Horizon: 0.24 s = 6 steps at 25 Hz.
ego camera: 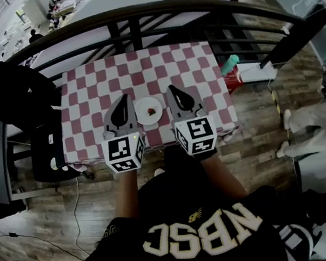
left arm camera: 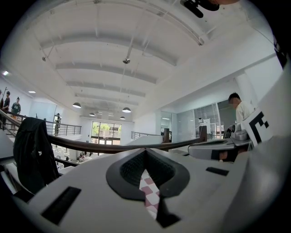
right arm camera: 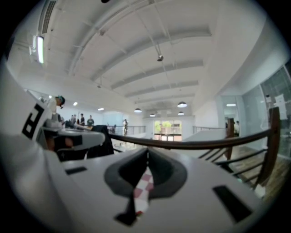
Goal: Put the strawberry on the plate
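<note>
Table: a table (ego camera: 85, 109) under a red-and-white checkered cloth (ego camera: 140, 68) stands against a dark curved railing (ego camera: 131, 14), which runs along its 12 o'clock edge.
Plate: a small white plate (ego camera: 143, 116) sits near the table's 6 o'clock edge, between the 2 grippers.
Strawberry: the strawberry (ego camera: 152, 108) lies on the plate, a little toward 3 o'clock from the plate's middle. No gripper touches it.
Left gripper: the left gripper (ego camera: 125, 98) lies at the plate's 9 o'clock, just beside the rim, tips pointing to 12 o'clock.
Left jaws: in the left gripper view the left gripper's (left arm camera: 145, 152) jaws are closed tip to tip and hold nothing. Only a sliver of checkered cloth shows through the slot behind the tips.
Right gripper: the right gripper (ego camera: 171, 89) lies at the plate's 3 o'clock, just beside the rim, tips also pointing to 12 o'clock.
Right jaws: in the right gripper view the right gripper's (right arm camera: 148, 153) jaws are closed together and empty, with the same strip of cloth showing behind them.
Surroundings: a black jacket (ego camera: 17, 92) hangs at the table's 9 o'clock. A teal bottle (ego camera: 230, 63) lies off the table at 3 o'clock.
</note>
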### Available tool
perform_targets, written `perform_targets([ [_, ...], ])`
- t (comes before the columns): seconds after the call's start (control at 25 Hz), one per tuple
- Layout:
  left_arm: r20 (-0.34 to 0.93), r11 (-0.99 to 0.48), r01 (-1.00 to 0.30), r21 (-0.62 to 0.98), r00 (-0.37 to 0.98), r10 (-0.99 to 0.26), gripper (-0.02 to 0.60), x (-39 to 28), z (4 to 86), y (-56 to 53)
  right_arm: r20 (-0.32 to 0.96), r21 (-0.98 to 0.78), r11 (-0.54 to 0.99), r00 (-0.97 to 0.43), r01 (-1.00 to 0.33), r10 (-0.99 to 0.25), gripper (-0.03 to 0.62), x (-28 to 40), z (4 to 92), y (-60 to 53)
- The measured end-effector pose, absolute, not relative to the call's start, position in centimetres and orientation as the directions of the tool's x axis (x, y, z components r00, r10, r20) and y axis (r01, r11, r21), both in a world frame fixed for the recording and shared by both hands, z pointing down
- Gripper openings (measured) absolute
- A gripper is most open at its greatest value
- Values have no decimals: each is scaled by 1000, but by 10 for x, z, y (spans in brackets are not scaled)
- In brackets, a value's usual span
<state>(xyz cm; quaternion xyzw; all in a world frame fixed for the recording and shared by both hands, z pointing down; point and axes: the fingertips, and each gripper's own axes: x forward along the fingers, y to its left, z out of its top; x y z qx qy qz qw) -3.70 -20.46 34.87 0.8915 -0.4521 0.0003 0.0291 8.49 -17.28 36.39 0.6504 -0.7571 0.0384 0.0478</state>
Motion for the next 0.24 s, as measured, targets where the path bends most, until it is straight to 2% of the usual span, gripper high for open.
perform_targets([
  [0.24, 37, -595, -802, 54, 597, -802, 12, -37, 354, -199, 148, -3, 143, -142, -990, -979, 18, 85, 375, -167],
])
